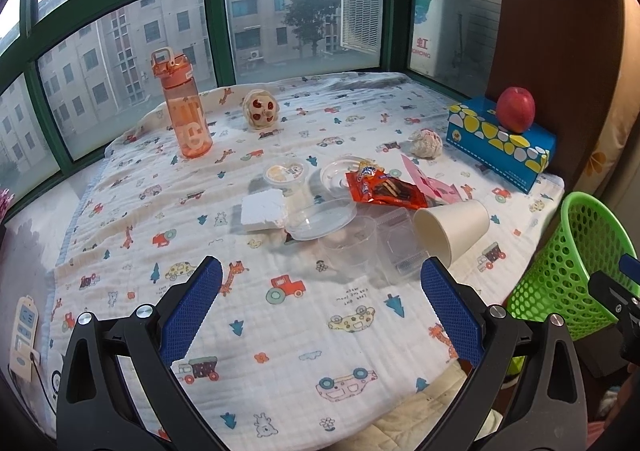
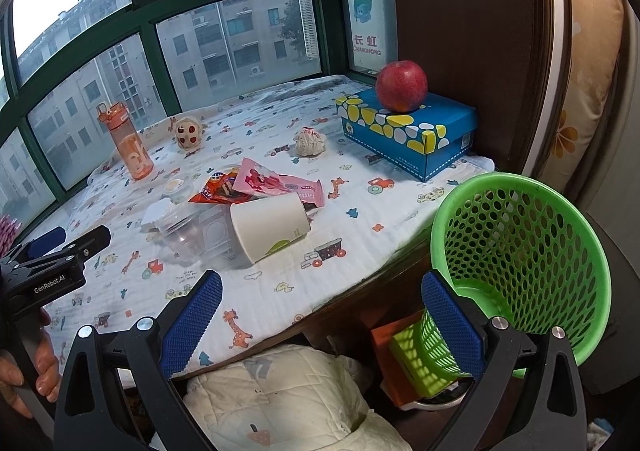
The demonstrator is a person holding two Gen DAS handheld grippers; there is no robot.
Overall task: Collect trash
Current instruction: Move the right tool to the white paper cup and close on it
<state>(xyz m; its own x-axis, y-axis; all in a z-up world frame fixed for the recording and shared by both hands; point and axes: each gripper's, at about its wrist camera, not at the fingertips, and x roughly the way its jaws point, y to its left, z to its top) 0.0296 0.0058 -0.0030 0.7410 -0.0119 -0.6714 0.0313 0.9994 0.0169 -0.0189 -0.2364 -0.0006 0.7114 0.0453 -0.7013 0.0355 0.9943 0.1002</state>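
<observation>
Trash lying heaped at mid-cloth, well ahead of both tongs. Nearest in the heap: a white paper cup tipped on its side, mouth facing the cameras, touching a clear ridged plastic box and a clear plastic cup. Just behind: a shallow clear lid leaning against a chunk of white foam. Further back: an orange snack wrapper overlapping a pink wrapper, a second clear lid and a small pudding tub.

Left gripper hovering low over the cartoon-print cloth, jaws spread wide, holding nothing. Right gripper likewise gaping wide and empty, hanging past the table's front edge, one blue pad overlapping the green mesh basket.

Standing beyond the heap: a crumpled tissue ball, an orange water bottle upright at far left, a small round toy, and a red apple resting atop a blue tissue box at far right. Nothing blocking the path from either gripper to the paper cup.

Showing only in the right wrist view: the basket's empty interior, a quilted white garment under the table edge, an orange box beside the basket's base, and a person's hand gripping the left tool's handle. Showing only in the left wrist view: a charger-like tag at the near left edge.
</observation>
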